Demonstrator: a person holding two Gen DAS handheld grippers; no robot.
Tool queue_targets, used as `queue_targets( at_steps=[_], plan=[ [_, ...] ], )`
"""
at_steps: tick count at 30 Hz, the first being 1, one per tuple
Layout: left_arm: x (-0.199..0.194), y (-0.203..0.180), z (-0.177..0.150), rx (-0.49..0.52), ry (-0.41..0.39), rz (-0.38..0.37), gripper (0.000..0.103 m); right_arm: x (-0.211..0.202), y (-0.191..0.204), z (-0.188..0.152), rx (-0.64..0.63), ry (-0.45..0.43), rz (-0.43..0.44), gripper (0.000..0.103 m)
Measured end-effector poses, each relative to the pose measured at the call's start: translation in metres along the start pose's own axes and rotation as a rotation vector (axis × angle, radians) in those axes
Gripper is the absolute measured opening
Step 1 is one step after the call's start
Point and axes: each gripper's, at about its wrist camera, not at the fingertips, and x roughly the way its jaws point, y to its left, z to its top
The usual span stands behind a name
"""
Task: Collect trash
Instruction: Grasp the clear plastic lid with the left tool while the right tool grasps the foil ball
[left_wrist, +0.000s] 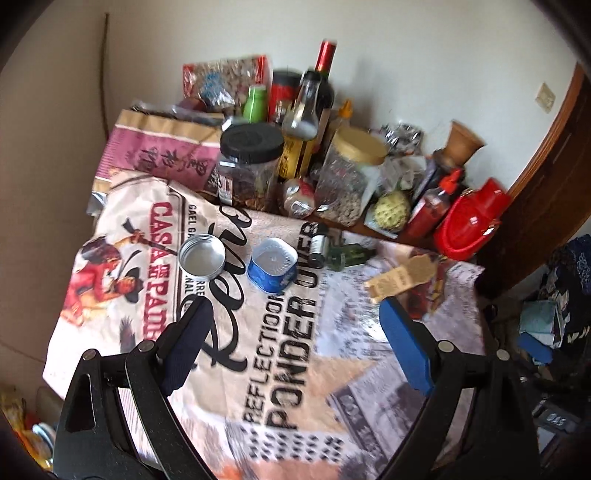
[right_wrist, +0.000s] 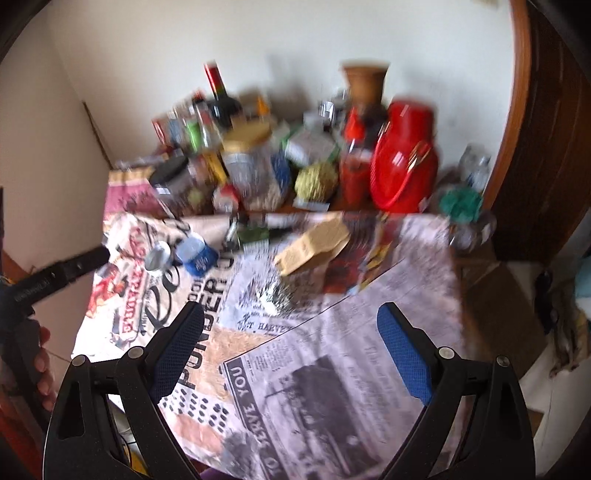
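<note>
Printed cloth covers the desk (left_wrist: 332, 369). Left gripper (left_wrist: 295, 317), fingers apart and empty, faces the blue tub (left_wrist: 273, 266) at frame centre; right gripper (right_wrist: 291, 325), equally spread, sees it upper left.

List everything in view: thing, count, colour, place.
tablecloth: one, printed newsprint pattern, covering the table
round tin: one, silver, open, on the cloth
tub: one, blue, right of the tin
paper scrap: one, tan, on the cloth at right
jars: two, clear, black and cream lids, at the back
wine bottle: one, dark, red cap, by the wall
jug: one, red, back right
left gripper: open, above the cloth
right gripper: open, above the cloth
</note>
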Motion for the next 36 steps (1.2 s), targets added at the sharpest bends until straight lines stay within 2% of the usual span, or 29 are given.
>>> queue_targets(
  at_steps=[5,8,12,16,18,20,21,22,24,26,27,31,36],
  plan=[
    [0.069,0.019,0.013,0.027,0.126,-0.019,0.091,0.064,0.005,0.004,0.066,0.103,-0.010,0.093],
    [0.100,0.022,0.019,0.040,0.173,-0.034,0.091,0.098,0.001,0.002,0.136,0.160,0.002,0.093],
    [0.143,0.023,0.027,0.061,0.214,-0.040,0.091,0.129,-0.003,-0.003,0.218,0.217,0.036,0.093],
    [0.179,0.024,0.033,0.078,0.254,-0.034,0.091,0.142,-0.004,-0.005,0.248,0.231,0.038,0.093],
    [0.192,0.024,0.035,0.086,0.265,-0.038,0.091,0.143,-0.004,-0.004,0.243,0.222,0.043,0.088],
    [0.201,0.023,0.035,0.097,0.273,-0.038,0.091,0.144,-0.004,-0.004,0.223,0.218,0.029,0.072],
    [0.205,0.023,0.035,0.103,0.275,-0.035,0.091,0.145,-0.004,-0.004,0.206,0.220,0.020,0.061],
    [0.207,0.023,0.034,0.108,0.273,-0.030,0.091,0.145,-0.004,-0.003,0.195,0.222,0.016,0.059],
    [0.208,0.021,0.033,0.115,0.247,-0.005,0.085,0.142,-0.005,-0.002,0.189,0.204,0.011,0.059],
    [0.209,0.019,0.032,0.125,0.247,-0.011,0.070,0.136,-0.006,0.000,0.186,0.179,-0.005,0.058],
    [0.209,0.018,0.032,0.123,0.250,-0.016,0.068,0.129,-0.007,0.001,0.181,0.164,-0.005,0.057],
    [0.195,0.014,0.029,0.108,0.231,-0.019,0.068,0.103,-0.012,0.003,0.158,0.124,-0.016,0.057],
    [0.153,-0.002,0.027,0.105,0.172,-0.018,0.068,0.068,-0.019,0.004,0.140,0.072,-0.013,0.057]
  ],
)
